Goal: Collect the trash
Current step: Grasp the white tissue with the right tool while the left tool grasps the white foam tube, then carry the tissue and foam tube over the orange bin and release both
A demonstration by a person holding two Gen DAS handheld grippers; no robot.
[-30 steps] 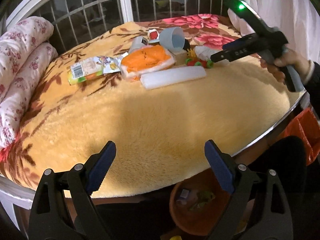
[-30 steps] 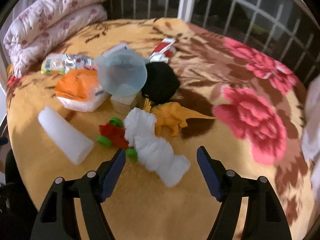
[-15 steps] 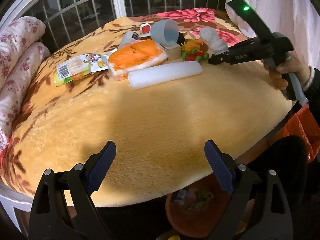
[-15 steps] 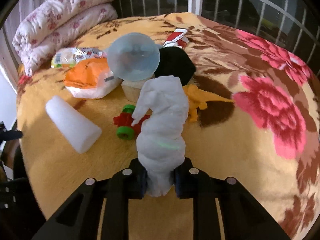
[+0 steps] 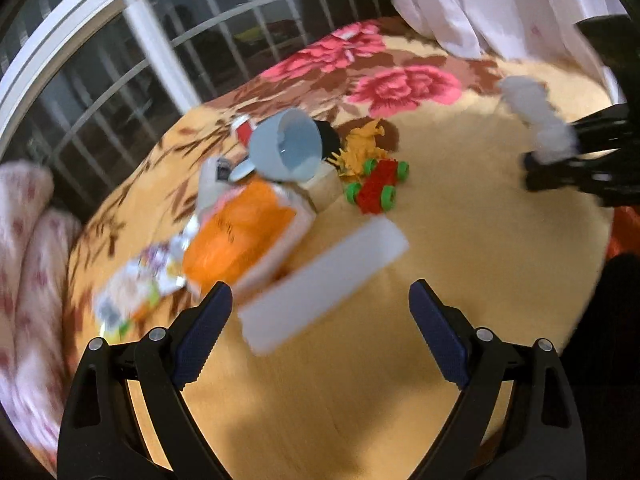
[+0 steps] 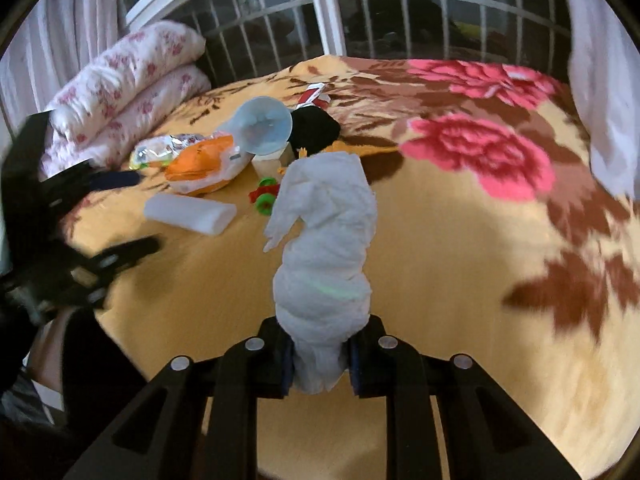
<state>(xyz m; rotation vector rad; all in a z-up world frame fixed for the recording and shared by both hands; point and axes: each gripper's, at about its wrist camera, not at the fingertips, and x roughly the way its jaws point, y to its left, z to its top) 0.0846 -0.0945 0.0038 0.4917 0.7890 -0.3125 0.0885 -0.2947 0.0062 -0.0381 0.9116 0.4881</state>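
Clamping a crumpled white tissue wad, the right tool has its two blue-padded fingers pressed hard against the wad's narrow lower end; the rest of the soft, creased paper stands up above the plush yellow blanket with its pink flower print, clear of the pile. The left tool is spread wide with nothing between its ribbed blue pads, hovering just before a long white foam block (smooth, rounded at the edges, blurred here). Behind the block lie an orange-and-white plastic packet, a crinkled foil snack wrapper, a tipped pale-blue plastic cup, a red toy car with green wheels, and a spiky yellow toy dinosaur.
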